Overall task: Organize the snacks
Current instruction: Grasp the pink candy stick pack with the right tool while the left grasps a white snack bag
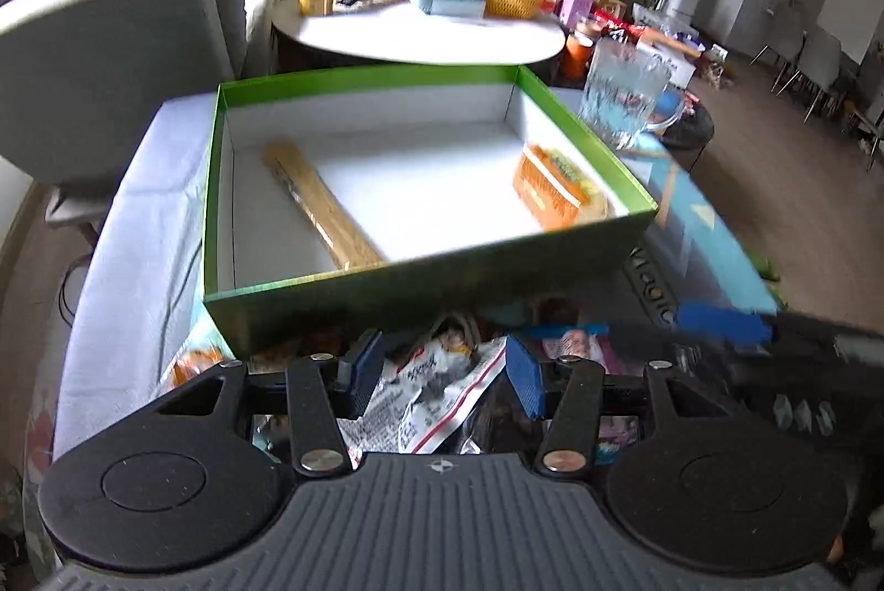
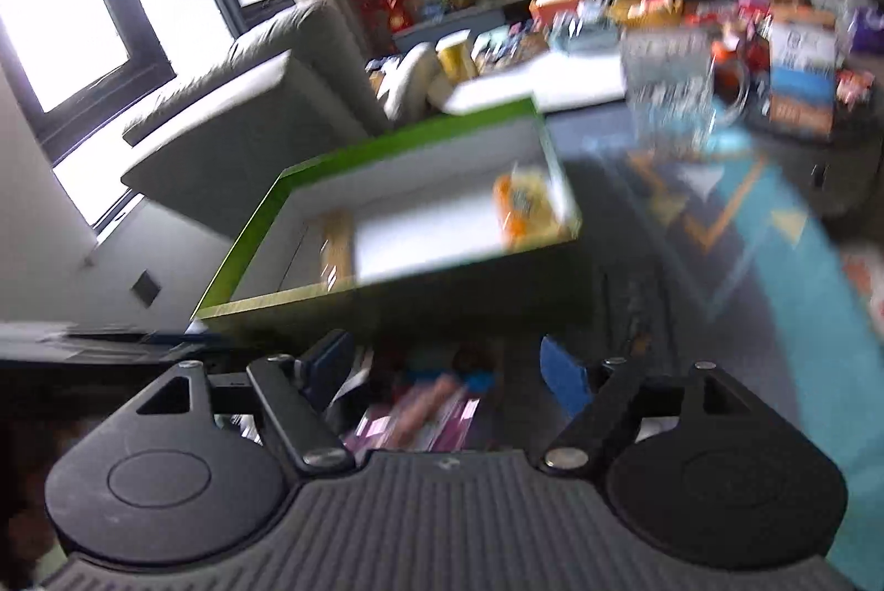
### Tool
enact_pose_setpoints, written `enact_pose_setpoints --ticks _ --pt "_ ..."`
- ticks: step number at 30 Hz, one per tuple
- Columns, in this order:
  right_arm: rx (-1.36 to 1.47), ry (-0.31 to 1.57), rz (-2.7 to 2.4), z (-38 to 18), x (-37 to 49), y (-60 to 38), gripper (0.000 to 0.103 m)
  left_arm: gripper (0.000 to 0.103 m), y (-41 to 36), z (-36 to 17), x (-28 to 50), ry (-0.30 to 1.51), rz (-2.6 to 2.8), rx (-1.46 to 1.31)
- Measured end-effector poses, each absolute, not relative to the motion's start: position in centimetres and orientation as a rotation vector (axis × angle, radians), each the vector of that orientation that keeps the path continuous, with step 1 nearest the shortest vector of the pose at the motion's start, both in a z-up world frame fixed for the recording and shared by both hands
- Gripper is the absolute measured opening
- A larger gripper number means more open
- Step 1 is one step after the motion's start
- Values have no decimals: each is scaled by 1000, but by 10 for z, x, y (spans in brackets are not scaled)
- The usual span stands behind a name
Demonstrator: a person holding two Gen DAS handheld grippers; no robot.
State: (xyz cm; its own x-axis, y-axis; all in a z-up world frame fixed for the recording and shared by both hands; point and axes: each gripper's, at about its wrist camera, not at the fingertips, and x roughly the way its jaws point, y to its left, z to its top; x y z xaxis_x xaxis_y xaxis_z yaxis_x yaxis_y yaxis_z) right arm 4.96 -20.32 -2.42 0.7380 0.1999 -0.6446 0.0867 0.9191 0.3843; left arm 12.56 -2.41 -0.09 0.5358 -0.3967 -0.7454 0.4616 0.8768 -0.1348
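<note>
A green box (image 1: 353, 298) with a white inside stands ahead of me. A long tan packet (image 1: 320, 210) lies at its left and an orange packet (image 1: 552, 188) at its right. In front of the box is a pile of loose snacks. My left gripper (image 1: 445, 375) hangs open over the pile, and a crumpled white packet with a red stripe (image 1: 436, 392) lies between its blue pads. My right gripper (image 2: 447, 373) is open above a pink packet (image 2: 414, 420), which does not reach its pads. The right wrist view is blurred and also shows the green box (image 2: 409, 132). A blue-padded finger (image 1: 718, 321) of the right gripper shows in the left wrist view.
A ribbed glass mug (image 1: 624, 94) stands just right of the box on a blue patterned mat (image 1: 713, 237). A white cloth (image 1: 127, 215) covers the surface to the left. Behind are a grey sofa (image 1: 110, 38) and a round white table (image 1: 420, 33) crowded with items.
</note>
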Motion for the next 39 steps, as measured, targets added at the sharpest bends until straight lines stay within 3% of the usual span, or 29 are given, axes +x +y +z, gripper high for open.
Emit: enact_pose_setpoints --ticks 14,24,30,39 --pt "310 863 38 -52 53 -178 37 46 -5 -2 124 827 -494 116" --pt "387 861 -69 -48 42 -220 37 47 -28 -19 112 767 -689 480" --pt "322 866 -40 -47 50 -207 38 47 -30 -26 127 818 -769 613" --pt "308 891 -30 -50 60 -203 39 48 -26 -43 166 912 -808 583"
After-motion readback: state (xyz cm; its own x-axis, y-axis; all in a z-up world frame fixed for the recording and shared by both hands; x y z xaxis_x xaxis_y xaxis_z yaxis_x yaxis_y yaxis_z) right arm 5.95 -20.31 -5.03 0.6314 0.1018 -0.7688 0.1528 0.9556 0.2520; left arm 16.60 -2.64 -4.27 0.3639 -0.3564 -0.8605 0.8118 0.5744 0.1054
